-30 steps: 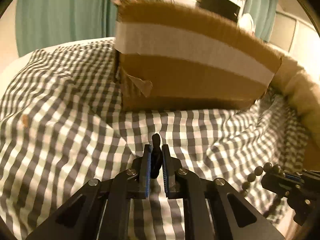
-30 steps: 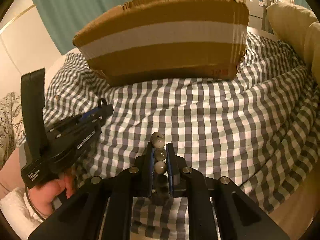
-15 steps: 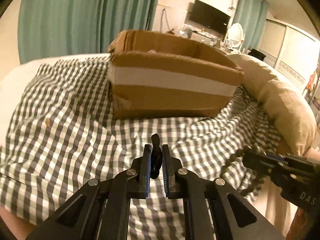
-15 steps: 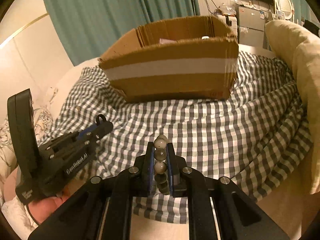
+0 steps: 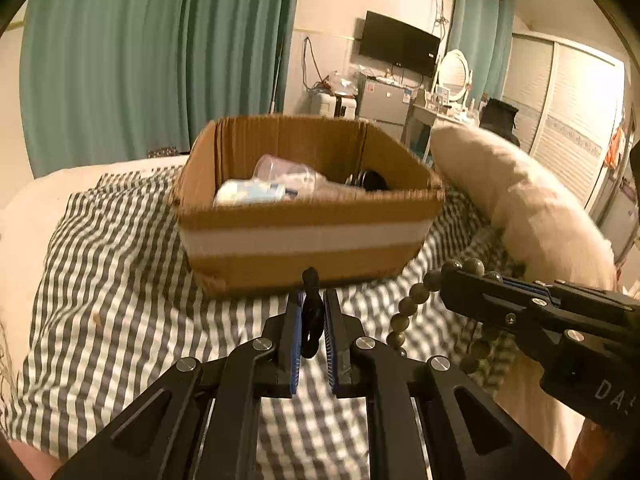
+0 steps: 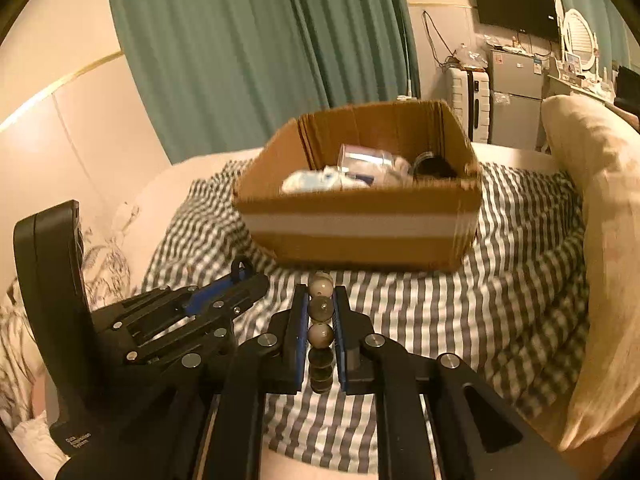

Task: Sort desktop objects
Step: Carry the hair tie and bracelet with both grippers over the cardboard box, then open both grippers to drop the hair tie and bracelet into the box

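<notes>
An open cardboard box (image 5: 308,236) with a white tape band stands on the checked cloth; it also shows in the right wrist view (image 6: 360,228). Inside lie a clear plastic cup (image 5: 280,172), a white-blue packet (image 5: 248,194) and a dark round thing (image 5: 372,180). My left gripper (image 5: 311,308) is shut on a small black loop-shaped thing (image 5: 311,312), held above the cloth in front of the box. My right gripper (image 6: 321,308) is shut on a string of grey-green beads (image 6: 321,312); the beads (image 5: 416,300) hang from it in the left wrist view.
A grey-and-white checked cloth (image 5: 120,300) covers the bed. A long beige pillow (image 5: 520,208) lies right of the box. Teal curtains (image 5: 140,60), a wall TV (image 5: 398,48) and a small fridge (image 5: 384,104) stand behind.
Both grippers have risen and drawn back from the box, each still holding its object. The box interior and its contents have come into view.
</notes>
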A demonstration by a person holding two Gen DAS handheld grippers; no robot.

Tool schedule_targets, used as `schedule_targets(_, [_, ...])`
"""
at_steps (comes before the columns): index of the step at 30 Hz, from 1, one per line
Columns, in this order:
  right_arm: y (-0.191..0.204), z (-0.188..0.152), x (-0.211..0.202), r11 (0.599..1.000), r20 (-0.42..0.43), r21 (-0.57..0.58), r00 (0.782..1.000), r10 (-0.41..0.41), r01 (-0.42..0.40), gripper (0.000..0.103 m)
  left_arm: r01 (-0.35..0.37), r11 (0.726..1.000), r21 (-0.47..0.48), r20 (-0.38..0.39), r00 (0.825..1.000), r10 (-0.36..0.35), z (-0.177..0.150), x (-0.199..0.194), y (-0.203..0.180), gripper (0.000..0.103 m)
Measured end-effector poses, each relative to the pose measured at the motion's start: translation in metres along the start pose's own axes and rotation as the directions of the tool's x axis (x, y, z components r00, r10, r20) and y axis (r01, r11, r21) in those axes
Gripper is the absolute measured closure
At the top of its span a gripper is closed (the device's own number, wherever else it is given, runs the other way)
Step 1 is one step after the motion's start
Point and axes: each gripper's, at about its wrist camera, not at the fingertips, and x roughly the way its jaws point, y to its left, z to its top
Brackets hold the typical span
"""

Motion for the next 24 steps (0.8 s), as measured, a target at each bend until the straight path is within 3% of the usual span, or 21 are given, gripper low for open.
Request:
schedule_targets(15, [-0.026,0.131,0.024,0.995,0.110,-0.088,0.993,-0.039,0.049,0.092,0.009,1.000,-0.019,0.069,0.998,-0.008,0.117,0.046,0.000,0.092])
schedule_targets(19, [-0.036,0.154,0.051,0.995,0.104,-0.083,0.993,-0.049,0.058,0.092,-0.013,1.000,-0.004,0.064,0.998,0.014,0.132,0.074,0.004,0.092])
schedule_targets(24, [-0.052,0.159,0.087,0.994,0.067,-0.068,0.995,-0.076,0.081,0.091,-0.048,0.999,0.010,0.022,0.999,0.048,0.128,0.107,0.012,0.089])
